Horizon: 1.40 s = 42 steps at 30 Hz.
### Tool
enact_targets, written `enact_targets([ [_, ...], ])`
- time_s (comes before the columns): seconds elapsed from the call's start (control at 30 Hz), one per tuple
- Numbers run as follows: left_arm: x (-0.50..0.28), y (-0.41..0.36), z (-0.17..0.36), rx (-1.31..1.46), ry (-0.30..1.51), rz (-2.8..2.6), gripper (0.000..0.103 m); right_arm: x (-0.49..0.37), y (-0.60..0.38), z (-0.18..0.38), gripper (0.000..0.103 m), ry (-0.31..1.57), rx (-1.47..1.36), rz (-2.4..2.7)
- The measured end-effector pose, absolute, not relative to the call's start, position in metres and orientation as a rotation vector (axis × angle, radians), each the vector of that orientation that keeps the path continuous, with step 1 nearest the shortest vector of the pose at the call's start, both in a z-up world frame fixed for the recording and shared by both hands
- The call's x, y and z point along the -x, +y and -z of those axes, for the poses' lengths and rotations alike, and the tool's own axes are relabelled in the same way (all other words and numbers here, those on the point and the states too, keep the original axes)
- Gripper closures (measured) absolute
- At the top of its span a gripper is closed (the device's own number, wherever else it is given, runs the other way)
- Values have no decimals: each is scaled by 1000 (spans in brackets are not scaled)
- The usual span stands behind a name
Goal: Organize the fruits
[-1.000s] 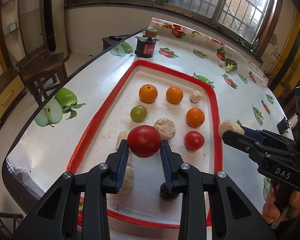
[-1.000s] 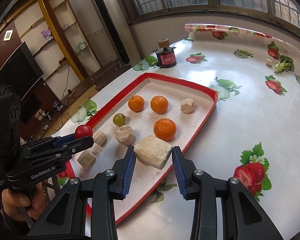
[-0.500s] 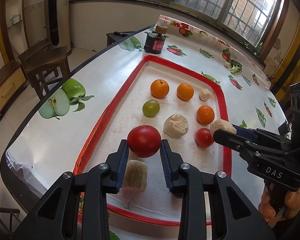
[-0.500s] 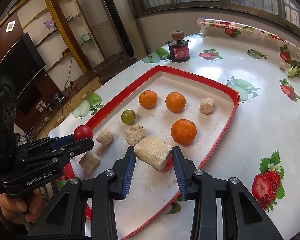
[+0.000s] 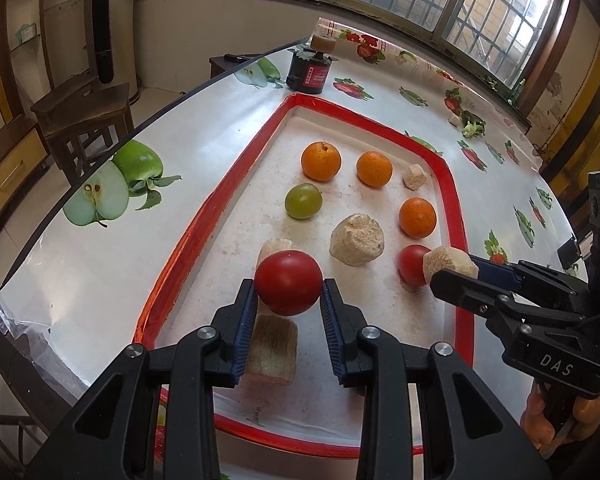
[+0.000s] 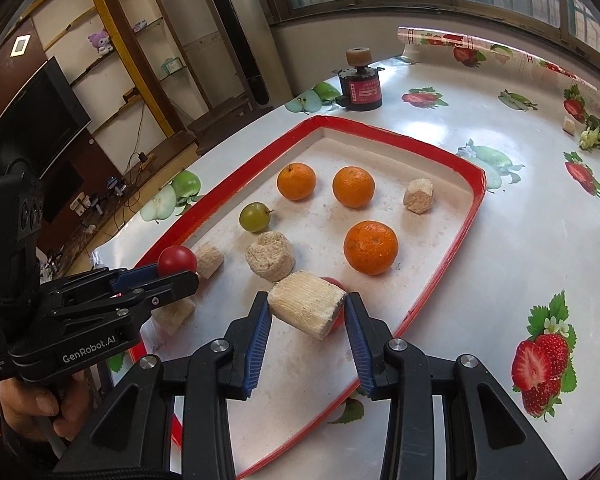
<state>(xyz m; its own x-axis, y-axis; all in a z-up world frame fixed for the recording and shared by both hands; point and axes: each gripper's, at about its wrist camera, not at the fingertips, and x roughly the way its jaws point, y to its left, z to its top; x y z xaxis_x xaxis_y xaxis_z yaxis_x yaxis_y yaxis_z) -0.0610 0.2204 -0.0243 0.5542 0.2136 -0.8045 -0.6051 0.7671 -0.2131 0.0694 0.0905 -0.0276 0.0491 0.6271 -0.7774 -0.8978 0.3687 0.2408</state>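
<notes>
Red-rimmed tray (image 5: 168, 264) fills frame centre on desk (image 5: 80, 276), crowded: three oranges upper middle, green grape left.
Right tongs (image 6: 306, 312) pinch beige fibrous block (image 6: 306, 309) at skewed corner; may twist out onto small tomato (image 5: 411, 268) beneath.
Left tongs (image 5: 288, 294) pinch large tomato (image 5: 288, 282), lower centre above tray; smooth skin could slip, or bruise if squeezed.

Daylight pours through the barred, dark-framed windows (image 5: 480, 12) along the far wall. A dark wooden stool (image 5: 86, 110) stands on the pale floor, a black flat-screen television (image 6: 32, 128) beside yellow-trimmed white wall shelves (image 6: 112, 52).
</notes>
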Motion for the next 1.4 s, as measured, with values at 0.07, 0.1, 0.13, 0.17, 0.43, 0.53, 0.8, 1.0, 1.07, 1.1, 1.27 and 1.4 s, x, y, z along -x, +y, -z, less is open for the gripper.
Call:
enact_targets([
  [0.07,60,217,24,505,857,-495,73,-65,89,30,65,954,364,-1205],
  [0.1,58,215,24,494,860,-491,73,-64,89,31,65,954,375,-1202],
  [0.13,57,214,25,486,863,-488,73,-63,89,33,65,952,386,-1199],
  [0.17,56,212,26,480,866,-489,73,-63,89,35,65,952,392,-1197],
  [0.43,55,215,28,477,870,-505,73,-68,87,41,68,971,379,-1191],
  [0.53,55,216,29,478,871,-513,73,-67,87,41,68,970,383,-1194],
  [0.8,58,219,33,493,890,-537,56,-67,87,41,66,976,378,-1200],
  [1.0,61,216,34,482,895,-551,50,-68,79,35,64,959,366,-1188],
  [1.07,62,214,33,480,896,-549,50,-69,75,32,64,952,359,-1186],
  [1.1,63,213,33,478,895,-548,50,-70,73,30,64,948,355,-1184],
  [1.27,67,206,29,465,890,-544,50,-69,64,24,64,933,344,-1175],
  [1.4,73,201,27,448,893,-555,50,-71,57,21,62,925,332,-1170],
])
